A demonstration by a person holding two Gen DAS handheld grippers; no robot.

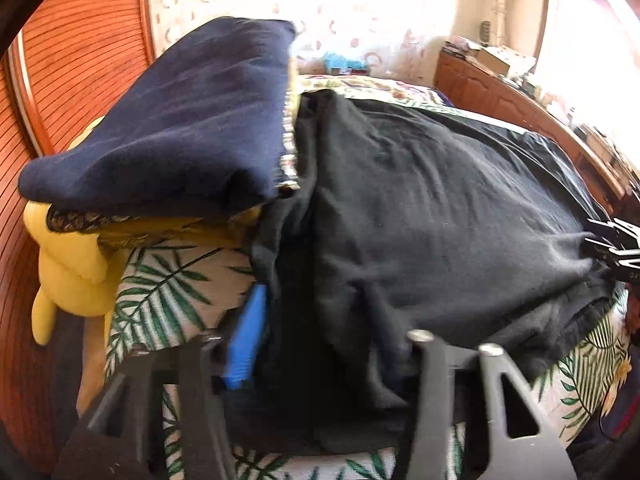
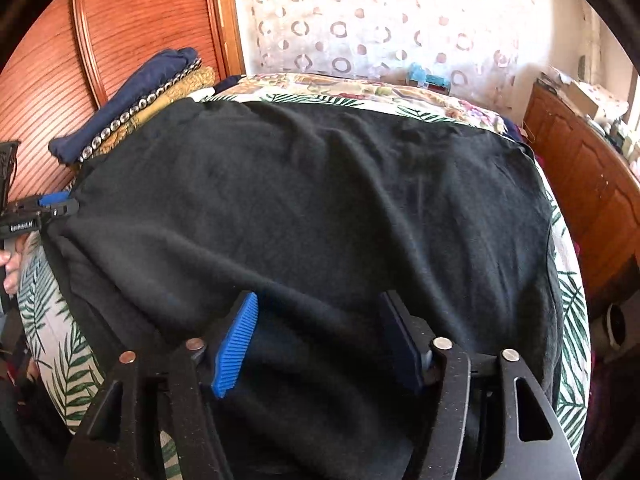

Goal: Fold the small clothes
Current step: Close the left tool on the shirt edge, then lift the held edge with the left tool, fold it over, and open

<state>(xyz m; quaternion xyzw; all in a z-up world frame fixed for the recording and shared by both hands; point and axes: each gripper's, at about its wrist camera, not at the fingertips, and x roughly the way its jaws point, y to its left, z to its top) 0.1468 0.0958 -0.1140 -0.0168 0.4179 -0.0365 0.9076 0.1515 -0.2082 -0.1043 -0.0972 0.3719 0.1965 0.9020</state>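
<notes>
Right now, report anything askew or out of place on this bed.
The black garment lies wrinkled, not flat, its left edge bunched into a ridge. The folded pile beside it overhangs a yellow plush toy. Nothing looks spilled or damaged.

Black garment [image 2: 312, 200] on green palm-leaf print bedcover [image 2: 48, 320], navy folded cloth [image 1: 168, 120], yellow plush [image 1: 72, 272].
</notes>
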